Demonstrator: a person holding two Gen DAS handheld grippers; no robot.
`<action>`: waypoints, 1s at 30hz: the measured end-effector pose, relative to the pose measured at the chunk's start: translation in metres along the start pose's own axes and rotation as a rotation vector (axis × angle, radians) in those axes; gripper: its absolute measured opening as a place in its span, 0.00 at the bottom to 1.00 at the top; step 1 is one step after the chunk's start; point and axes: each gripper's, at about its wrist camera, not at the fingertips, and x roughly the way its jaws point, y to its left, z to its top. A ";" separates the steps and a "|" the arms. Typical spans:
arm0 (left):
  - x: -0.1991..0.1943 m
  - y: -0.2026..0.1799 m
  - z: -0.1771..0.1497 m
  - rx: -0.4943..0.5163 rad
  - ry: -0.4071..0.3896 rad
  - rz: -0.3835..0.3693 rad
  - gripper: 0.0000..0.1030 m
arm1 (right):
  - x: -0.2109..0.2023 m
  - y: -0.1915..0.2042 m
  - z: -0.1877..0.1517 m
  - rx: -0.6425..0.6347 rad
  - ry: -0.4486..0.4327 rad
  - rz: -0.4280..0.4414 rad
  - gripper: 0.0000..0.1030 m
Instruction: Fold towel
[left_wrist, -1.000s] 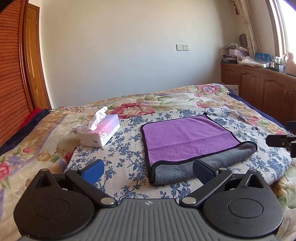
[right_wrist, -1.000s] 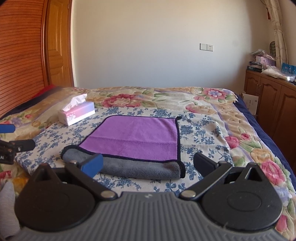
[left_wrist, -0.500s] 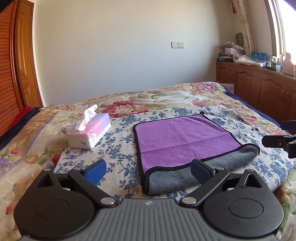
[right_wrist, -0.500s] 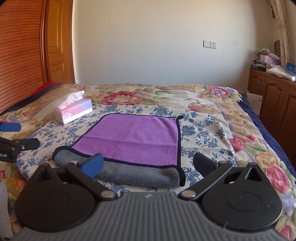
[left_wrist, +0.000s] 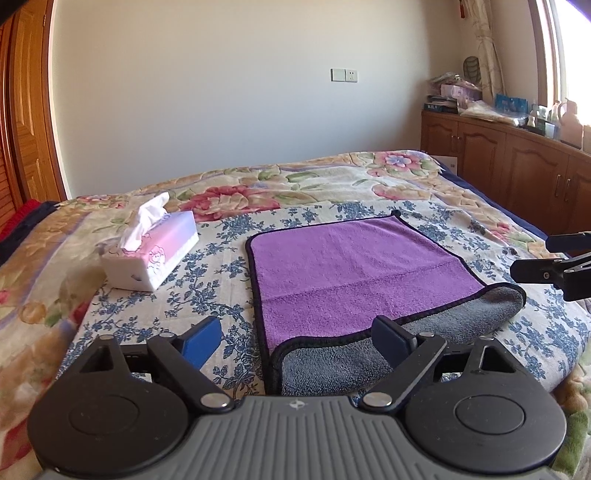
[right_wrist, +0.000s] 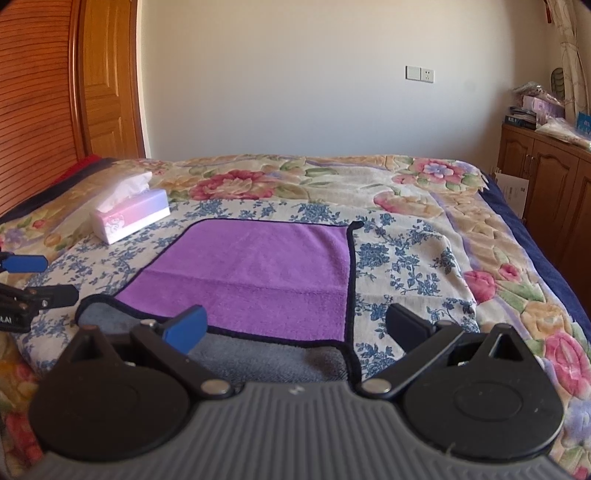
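Left wrist view: the towel (left_wrist: 354, 273) is seen spread on the bed (left_wrist: 236, 192), its grey folded near edge running crosswise just ahead of both released claws, left claw (left_wrist: 295, 341) and right claw (right_wrist: 295, 326)

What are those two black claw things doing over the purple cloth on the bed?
A person is holding a gripper in each hand to fold the towel. It lies on the bed, purple side up, with its near edge turned so the grey side shows. The left gripper and the right gripper both hover open near that edge, holding nothing. A tissue box sits beside the towel.
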 end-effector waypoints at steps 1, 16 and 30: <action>0.003 0.001 0.000 -0.002 0.005 -0.002 0.87 | 0.002 -0.001 0.000 0.002 0.005 0.001 1.00; 0.038 0.020 -0.004 -0.059 0.100 -0.030 0.80 | 0.037 -0.009 -0.005 0.022 0.117 0.010 0.93; 0.046 0.026 -0.007 -0.114 0.149 -0.092 0.51 | 0.058 -0.030 -0.008 0.102 0.214 0.040 0.81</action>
